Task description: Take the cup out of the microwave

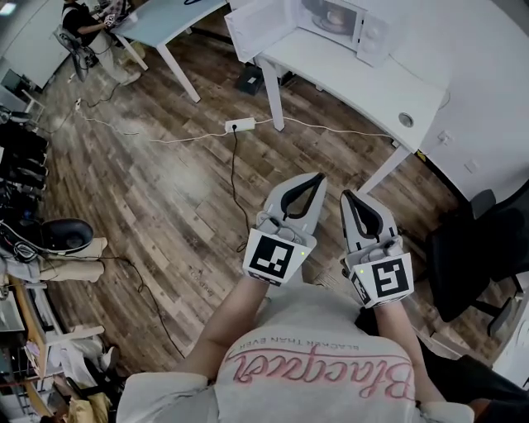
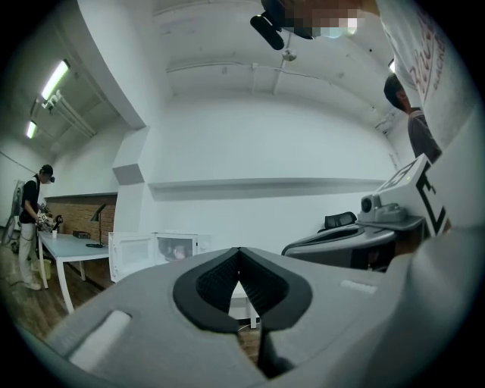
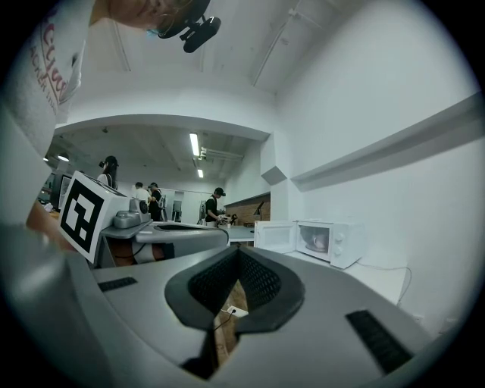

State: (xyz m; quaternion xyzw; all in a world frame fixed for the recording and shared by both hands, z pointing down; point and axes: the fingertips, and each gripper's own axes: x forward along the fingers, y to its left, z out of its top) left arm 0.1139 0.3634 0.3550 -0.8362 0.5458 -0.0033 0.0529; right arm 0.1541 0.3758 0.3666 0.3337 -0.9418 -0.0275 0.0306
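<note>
Head view steeply down; all views share microwave (image 1: 335, 21).

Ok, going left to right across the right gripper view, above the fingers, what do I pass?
Black-and-white square-marker cube → group of standing people in the background → person in a dark cap at a far desk → white microwave's open door → pale cup inside the microwave → microwave's knob panel.

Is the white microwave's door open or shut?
Open. The white box-shaped microwave has its door swung out sideways, leaving the inside in plain view.
</note>
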